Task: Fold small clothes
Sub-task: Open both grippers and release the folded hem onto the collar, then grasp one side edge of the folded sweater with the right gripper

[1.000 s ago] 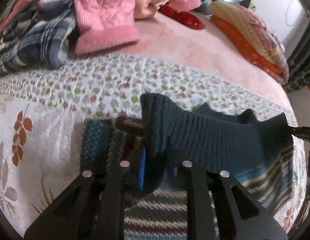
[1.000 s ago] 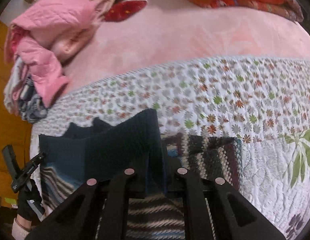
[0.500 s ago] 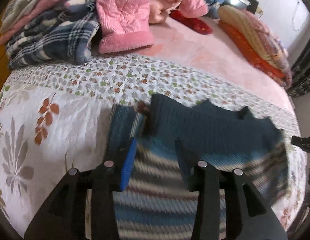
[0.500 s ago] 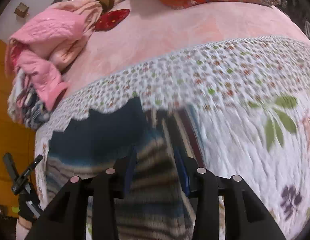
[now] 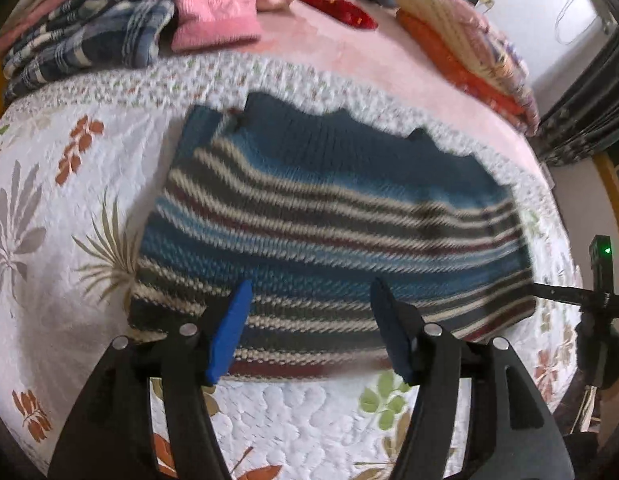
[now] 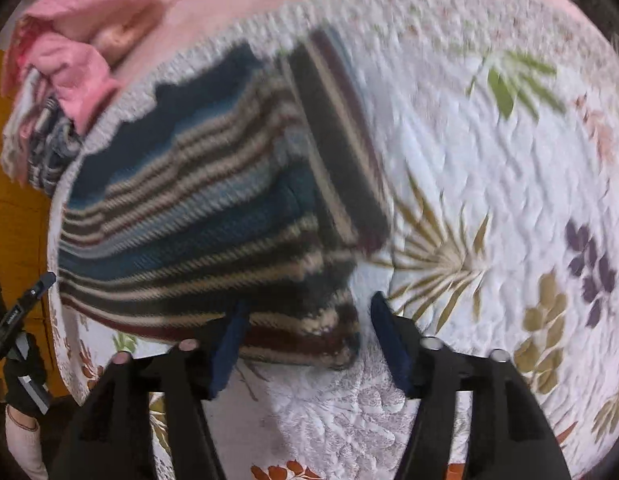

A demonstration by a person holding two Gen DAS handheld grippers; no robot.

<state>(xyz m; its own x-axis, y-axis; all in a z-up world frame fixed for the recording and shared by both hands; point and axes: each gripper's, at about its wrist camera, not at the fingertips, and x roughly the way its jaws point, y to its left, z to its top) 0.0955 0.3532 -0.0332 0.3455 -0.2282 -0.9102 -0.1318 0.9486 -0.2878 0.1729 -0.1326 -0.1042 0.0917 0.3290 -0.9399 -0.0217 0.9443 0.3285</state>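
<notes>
A small striped knit sweater in blue, cream, dark grey and maroon lies folded flat on the floral quilt. Its dark blue ribbed top edge points away from me. My left gripper hangs open just above the sweater's near edge, with nothing between its blue pads. In the right wrist view the same sweater lies to the left, one folded sleeve running along its right side. My right gripper stands open over the sweater's near right corner, holding nothing.
A heap of pink and plaid clothes lies at the far left of the bed. Folded orange and patterned blankets sit at the far right on a pink bedspread. The other hand's gripper shows at the right edge.
Both grippers let go of the sweater's dark blue edge and opened. They pulled back toward me, and the sweater now lies flat, folded over itself.
</notes>
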